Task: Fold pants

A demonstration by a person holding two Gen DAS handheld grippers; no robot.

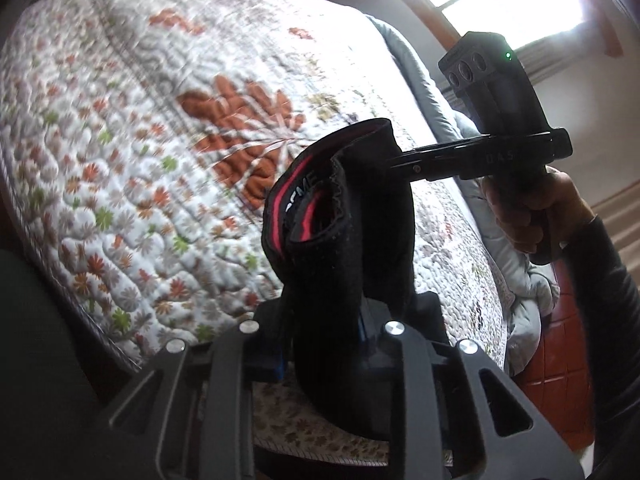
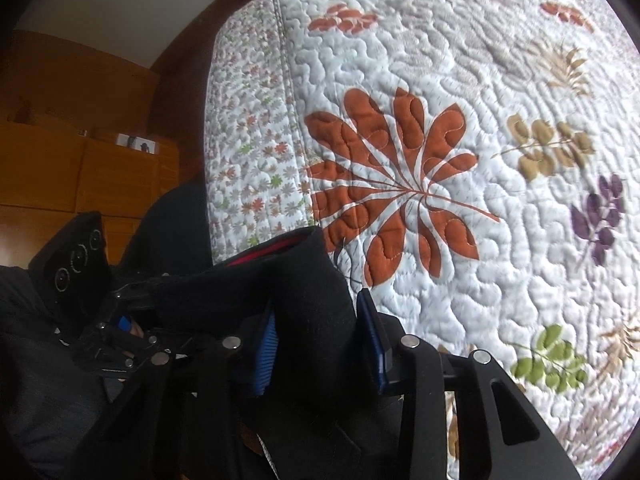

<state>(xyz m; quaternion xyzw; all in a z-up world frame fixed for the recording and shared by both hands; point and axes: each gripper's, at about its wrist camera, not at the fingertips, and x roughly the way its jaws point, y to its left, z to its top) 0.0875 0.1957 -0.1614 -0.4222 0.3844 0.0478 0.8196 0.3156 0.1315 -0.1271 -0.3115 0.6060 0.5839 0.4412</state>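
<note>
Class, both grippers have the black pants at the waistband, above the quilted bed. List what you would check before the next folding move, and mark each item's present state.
1. Left gripper shut on the pants: ok.
2. Right gripper shut on the fabric, blue pads pressing: ok.
3. Waistband spread flat between the grippers: not ok, bunched.
4. Quilt free for laying down: ok where visible.
5. Legs hanging straight: cannot tell, out of view.

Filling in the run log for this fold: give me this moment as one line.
stage: lifting | pants: bunched, held above quilt | left gripper: shut on pants | right gripper: shut on pants
</note>
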